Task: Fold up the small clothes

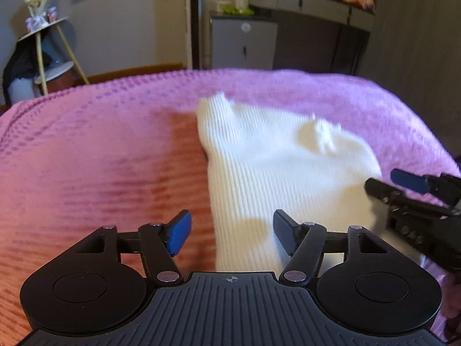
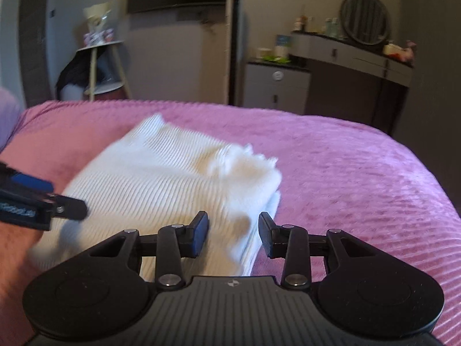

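Our fingers [image 1: 181, 232] on both grippers stand apart, clamped on nothing. In the left wrist view the left gripper [image 1: 232, 233] sits at the bottom centre of the frame, straddling the near left edge of the white garment [image 1: 273, 167]: one pad is over the pink blanket [image 1: 86, 158], the other over the ribbed cloth. In the right wrist view the right gripper [image 2: 233, 235] straddles the near right edge of the same garment [image 2: 161, 173].

The garment lies on the bed, just ahead of both grippers, filling the centre of each frame. Its long axis runs away from us, from the bottom of the frame toward the upper middle, and the ribs follow it. We judge both hands about equally near, one at each near corner, so a fold away from us would start from these two edges.

The right wrist view shows stacked layers along the right edge, which suggests the cloth is already folded at least once; the left wrist view hides that side. The left wrist view instead shows the right gripper [image 1: 383, 184] at the frame's right edge, low over the cloth. Both frames are blurred, so contact with the cloth is unclear.
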{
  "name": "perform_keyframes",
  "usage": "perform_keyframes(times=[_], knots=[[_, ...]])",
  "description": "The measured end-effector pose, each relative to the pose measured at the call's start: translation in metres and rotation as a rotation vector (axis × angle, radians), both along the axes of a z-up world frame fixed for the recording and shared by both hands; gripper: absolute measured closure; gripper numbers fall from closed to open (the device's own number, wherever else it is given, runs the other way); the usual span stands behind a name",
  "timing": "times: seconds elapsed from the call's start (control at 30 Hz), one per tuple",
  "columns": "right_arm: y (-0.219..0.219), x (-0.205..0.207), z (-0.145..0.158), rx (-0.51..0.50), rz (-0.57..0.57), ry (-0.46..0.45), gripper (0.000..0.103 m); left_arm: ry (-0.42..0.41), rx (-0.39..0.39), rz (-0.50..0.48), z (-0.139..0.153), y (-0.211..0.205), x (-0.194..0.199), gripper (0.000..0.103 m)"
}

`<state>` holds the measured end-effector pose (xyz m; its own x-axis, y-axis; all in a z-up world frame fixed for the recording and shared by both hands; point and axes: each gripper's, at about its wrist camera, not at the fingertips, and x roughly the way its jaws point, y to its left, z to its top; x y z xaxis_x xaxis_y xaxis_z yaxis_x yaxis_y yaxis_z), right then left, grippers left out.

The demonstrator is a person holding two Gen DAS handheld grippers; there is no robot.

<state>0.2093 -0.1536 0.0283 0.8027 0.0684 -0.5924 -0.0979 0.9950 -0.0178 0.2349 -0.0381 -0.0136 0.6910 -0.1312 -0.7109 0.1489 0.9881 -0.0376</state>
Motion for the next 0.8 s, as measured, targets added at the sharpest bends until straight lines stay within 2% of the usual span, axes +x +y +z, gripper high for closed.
perform_keyframes(times=[0.07, 0.13, 0.2, 0.23, 0.27, 0.33, 0.4, 0.43, 0.47, 0.5, 0.53, 0.57, 0.63, 0.7, 0.8], knots=[[0.005, 0.009, 0.003, -0.033, -0.018, -0.013, 0.066, -0.023, -0.001, 0.004, 0.004, -0.002, 0.006, 0.033], [0.011, 0.020, 0.005, -0.048, -0.037, -0.023, 0.066, -0.035, 0.014, 0.021, 0.002, -0.006, 0.017, 0.024], [0.014, 0.030, 0.006, -0.025, -0.063, -0.045, 0.062, -0.028, 0.023, 0.049, -0.007, -0.008, 0.029, 0.021], [0.014, 0.036, 0.004, 0.008, -0.074, -0.057, 0.057, 0.005, 0.025, 0.053, -0.015, -0.010, 0.038, 0.019], [0.013, 0.042, 0.000, 0.045, -0.083, -0.050, 0.053, 0.025, 0.017, 0.057, -0.021, -0.010, 0.044, 0.016], [0.015, 0.054, -0.013, 0.075, -0.101, -0.001, 0.053, 0.033, 0.001, 0.071, -0.030, -0.011, 0.049, 0.009], [0.018, 0.059, -0.028, 0.020, -0.110, 0.013, 0.050, 0.027, 0.006, 0.049, -0.036, -0.014, 0.053, 0.008], [0.019, 0.059, -0.035, -0.017, -0.103, -0.001, 0.045, 0.024, 0.010, 0.038, -0.040, -0.016, 0.054, 0.006], [0.020, 0.058, -0.041, -0.051, -0.097, -0.019, 0.033, 0.021, 0.017, 0.041, -0.044, -0.017, 0.056, 0.005], [0.019, 0.058, -0.047, -0.076, -0.102, -0.029, 0.028, 0.018, 0.012, 0.042, -0.046, -0.017, 0.057, 0.005], [0.014, 0.060, -0.052, -0.058, -0.111, -0.031, 0.025, 0.015, -0.006, 0.041, -0.049, -0.016, 0.059, 0.004], [0.004, 0.062, -0.056, 0.002, -0.122, -0.021, 0.021, 0.017, -0.024, 0.046, -0.052, -0.014, 0.060, 0.002], [-0.007, 0.064, -0.061, 0.062, -0.134, -0.010, 0.019, 0.024, -0.059, 0.069, -0.057, -0.009, 0.060, 0.000], [-0.005, 0.062, -0.064, 0.041, -0.118, -0.031, 0.019, 0.032, -0.093, 0.078, -0.060, -0.004, 0.059, 0.000], [-0.006, 0.063, -0.059, 0.053, -0.118, -0.010, 0.019, 0.055, -0.095, 0.080, -0.044, 0.002, 0.049, 0.000]])
